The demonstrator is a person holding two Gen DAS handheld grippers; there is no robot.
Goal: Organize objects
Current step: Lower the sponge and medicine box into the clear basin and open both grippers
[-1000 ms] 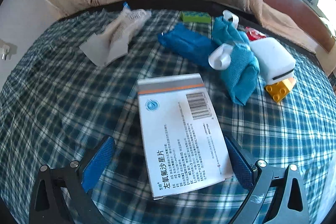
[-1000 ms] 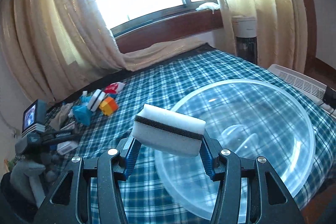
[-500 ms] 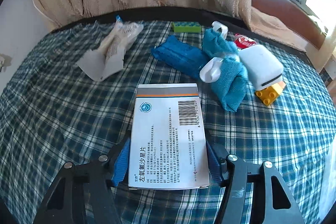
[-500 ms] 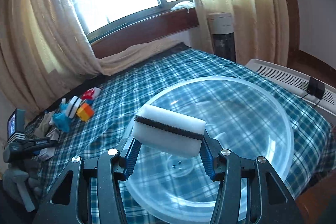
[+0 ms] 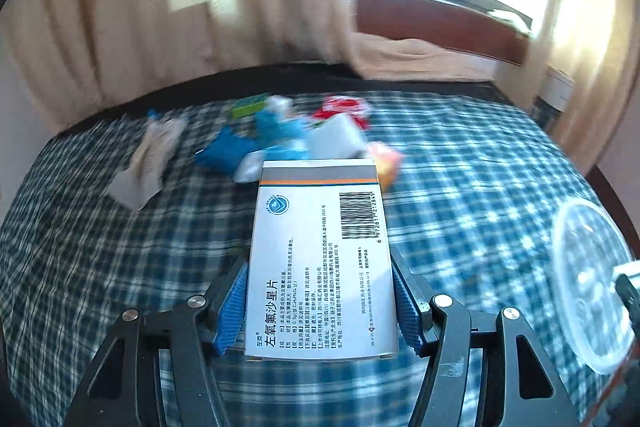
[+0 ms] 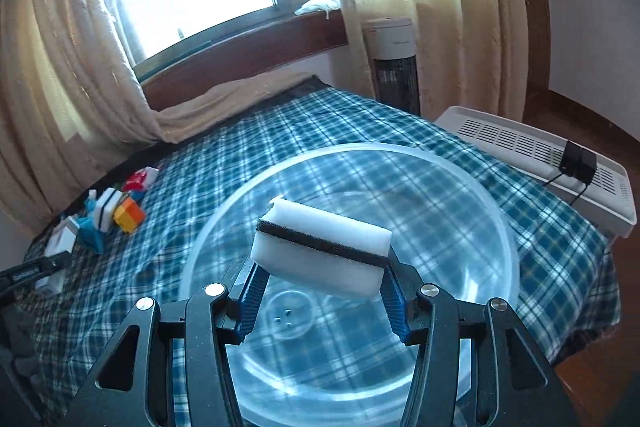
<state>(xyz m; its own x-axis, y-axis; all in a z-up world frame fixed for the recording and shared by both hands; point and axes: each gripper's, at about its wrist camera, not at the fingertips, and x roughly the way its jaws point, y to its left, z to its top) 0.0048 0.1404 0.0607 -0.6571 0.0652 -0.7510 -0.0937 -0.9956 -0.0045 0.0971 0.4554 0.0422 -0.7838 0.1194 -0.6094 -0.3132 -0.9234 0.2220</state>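
Note:
My left gripper [image 5: 320,303] is shut on a white medicine box [image 5: 320,259] with a barcode and holds it above the plaid bedspread. My right gripper [image 6: 322,303] is shut on a white sponge with a black stripe [image 6: 322,251] and holds it over a large clear plastic bowl [image 6: 500,211]. The bowl also shows at the right edge of the left wrist view [image 5: 588,267]. A pile of loose objects lies beyond the box: blue cloth [image 5: 276,131], a second sponge [image 5: 336,139], an orange block [image 5: 386,163], a red packet [image 5: 344,107].
A green block [image 5: 248,105] and crumpled white wrappers [image 5: 148,159] lie at the bed's far left. Curtains and a window run behind the bed. A white heater [image 6: 552,167] and a tall fan [image 6: 394,63] stand beside the bed. The object pile shows in the right wrist view [image 6: 116,211].
My left gripper closed on the medicine box, lifted it and swung right; the view is blurred. My right gripper carried the sponge further over the bowl.

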